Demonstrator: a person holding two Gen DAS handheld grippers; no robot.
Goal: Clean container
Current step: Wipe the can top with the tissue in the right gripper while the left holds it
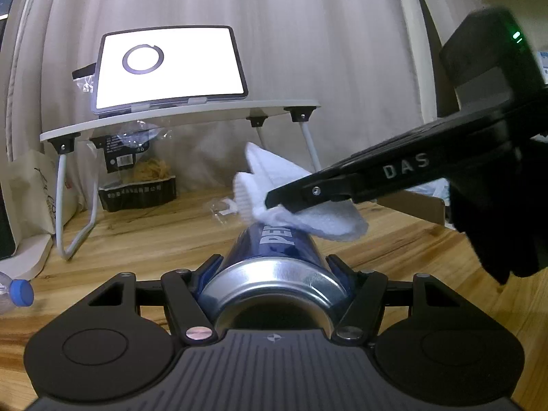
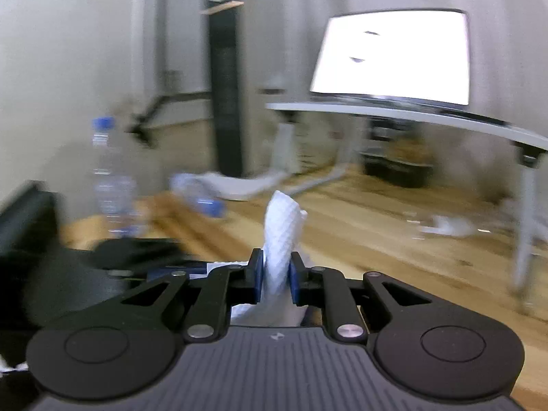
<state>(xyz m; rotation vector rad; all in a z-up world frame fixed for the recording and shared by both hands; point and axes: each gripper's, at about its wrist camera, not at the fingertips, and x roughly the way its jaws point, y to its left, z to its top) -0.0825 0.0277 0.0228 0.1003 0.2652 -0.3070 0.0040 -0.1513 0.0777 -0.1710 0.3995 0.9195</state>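
Two grippers were busy: the left gripper (image 1: 274,270) was clamped on the can (image 1: 274,257), held above the table (image 1: 137,239), while the right gripper (image 2: 276,270) pinched a cloth (image 2: 282,229) touching the can's far end. Looked mid-wipe, most of the can left, I'd guess.

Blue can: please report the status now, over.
Left hand-held gripper shut on blue can. Right hand-held gripper shut on white cloth, cloth pressed on the can. Nothing in the way.

Pale curtain (image 1: 308,51) behind white folding table (image 1: 178,116)
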